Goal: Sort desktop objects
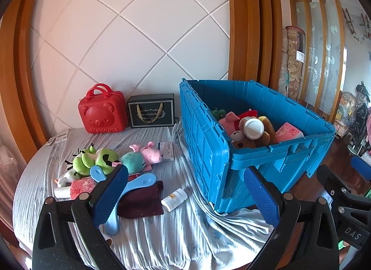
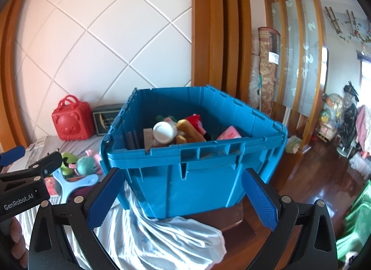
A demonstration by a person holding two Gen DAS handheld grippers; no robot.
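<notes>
My left gripper (image 1: 185,196) stands open above the cloth-covered table, nothing between its blue pads. Below it lie a white pill bottle (image 1: 174,199), a maroon cloth (image 1: 141,200), a light blue plastic piece (image 1: 139,181), a green frog plush (image 1: 92,161), a teal-and-pink pig plush (image 1: 141,156) and a pink tissue pack (image 1: 81,187). To the right stands the blue crate (image 1: 208,154), holding plush toys and a white-lidded jar (image 1: 254,127). My right gripper (image 2: 184,200) is open and empty in front of the crate (image 2: 197,177), just short of its near wall.
A red bear case (image 1: 102,112) and a black gift box (image 1: 151,113) stand against the back wall, with remotes (image 1: 58,137) to their left. The crate sits at the table's right edge; wooden floor (image 2: 324,188) lies beyond. A hand (image 2: 16,242) holds the left tool.
</notes>
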